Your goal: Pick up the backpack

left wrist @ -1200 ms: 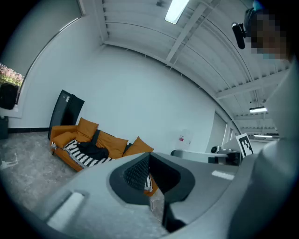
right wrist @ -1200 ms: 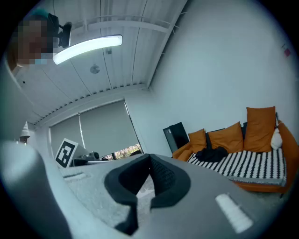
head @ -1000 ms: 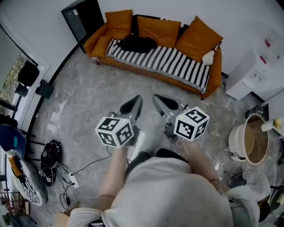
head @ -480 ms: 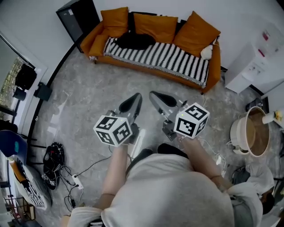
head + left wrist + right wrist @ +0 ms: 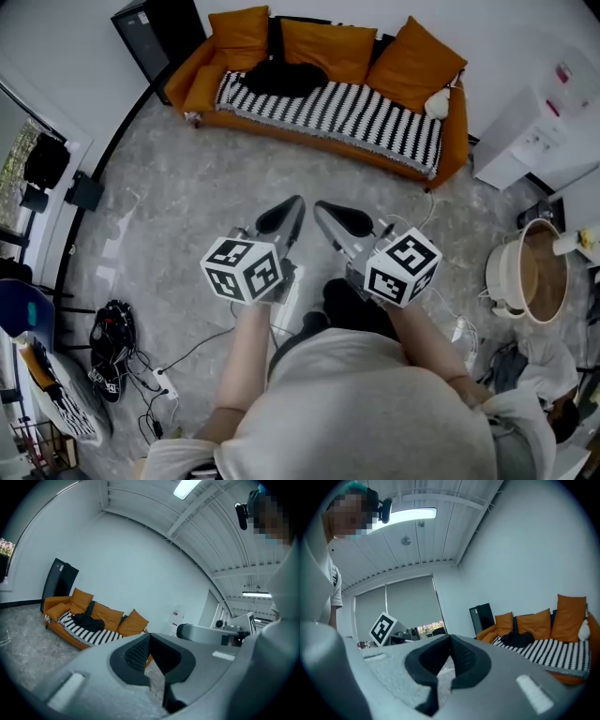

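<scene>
The black backpack (image 5: 286, 78) lies slumped on the left part of an orange sofa (image 5: 450, 141), on its black-and-white striped cover. It also shows far off in the left gripper view as the backpack (image 5: 86, 620) and in the right gripper view as the backpack (image 5: 518, 639). My left gripper (image 5: 292, 202) and right gripper (image 5: 322, 208) are held side by side over the grey floor, well short of the sofa and pointing toward it. Both are shut with nothing between the pads. In their own views the left gripper (image 5: 149, 637) and right gripper (image 5: 450, 639) show jaws meeting at the tip.
A black cabinet (image 5: 155, 37) stands left of the sofa; a white appliance (image 5: 539, 141) and a round pot (image 5: 525, 281) stand at the right. Cables and a black bundle (image 5: 111, 347) lie on the floor at the left. Open grey floor (image 5: 187, 206) lies between me and the sofa.
Both grippers have edged a little toward the sofa, and the person's feet have stepped forward beneath them. Both stay shut.
</scene>
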